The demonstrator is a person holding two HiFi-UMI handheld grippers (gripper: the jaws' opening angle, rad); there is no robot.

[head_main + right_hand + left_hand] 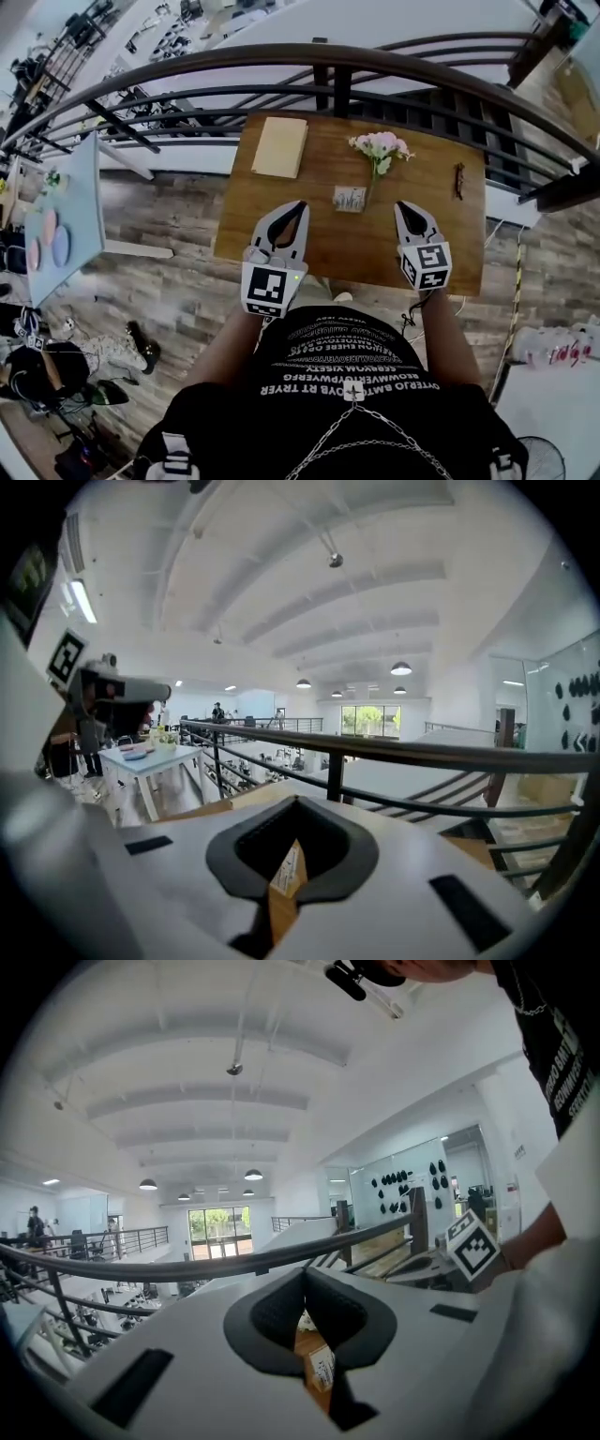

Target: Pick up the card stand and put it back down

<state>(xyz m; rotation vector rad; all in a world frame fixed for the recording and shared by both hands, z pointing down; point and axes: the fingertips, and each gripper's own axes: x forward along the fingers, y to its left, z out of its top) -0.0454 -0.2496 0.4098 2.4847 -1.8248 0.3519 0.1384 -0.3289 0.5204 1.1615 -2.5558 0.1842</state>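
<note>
A small clear card stand (350, 199) with a printed card stands on the wooden table (281, 234), in front of the pink flowers (380, 145). Neither gripper touches it. In the head view my left gripper (302, 206) hovers to its left and my right gripper (404, 205) to its right, both over the table's near half. Both are shut with nothing between the jaws. In the left gripper view the card stand (322, 1363) shows low down through the gap behind the left gripper (305, 1274). The right gripper (298, 802) frames the card stand (289, 872) the same way.
A tan flat pad (280, 146) lies at the table's far left, a small dark object (458, 180) at its far right. A dark curved railing (328, 66) runs just beyond the table. A light blue table (70, 216) stands to the left, with clutter on the floor.
</note>
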